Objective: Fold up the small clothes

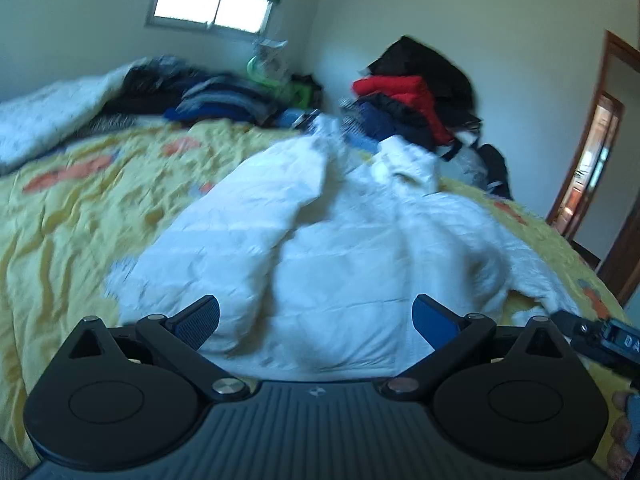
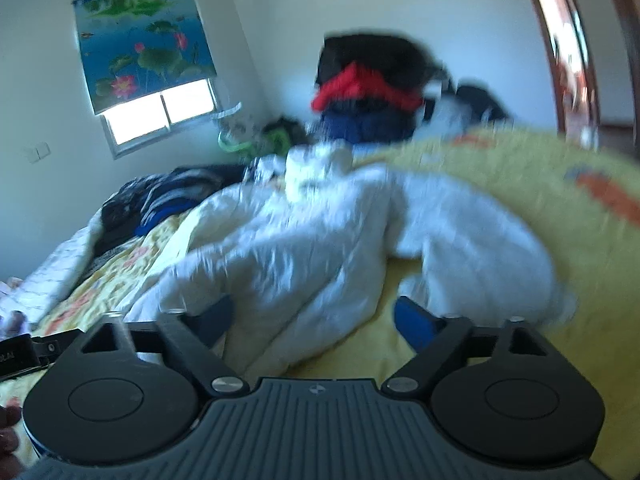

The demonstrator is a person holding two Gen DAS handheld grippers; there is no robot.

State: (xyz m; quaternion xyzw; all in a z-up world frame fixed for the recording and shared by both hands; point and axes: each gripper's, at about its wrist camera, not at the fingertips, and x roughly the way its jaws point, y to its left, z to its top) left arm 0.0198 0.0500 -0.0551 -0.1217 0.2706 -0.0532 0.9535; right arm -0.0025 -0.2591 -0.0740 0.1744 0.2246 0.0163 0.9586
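Item: white padded jacket (image 1: 320, 240), lying rumpled on the yellow bedspread (image 1: 72, 216), near edge towards both tools.
Left gripper (image 1: 316, 320): fingers apart, jacket hem between them, no pressure evident.
Right gripper (image 2: 312, 320): fingers apart, a fold of jacket between them, not clamped.
Handling: judged light, soft, puffy, likely slippery; springs back.
Hold: near hem corners.

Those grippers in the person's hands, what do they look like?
Each gripper, left and right, has a ribbed grey body with a small logo, two round black discs, black link arms with silver pivots, and two short fingers: one pad blue, the other dark and textured.
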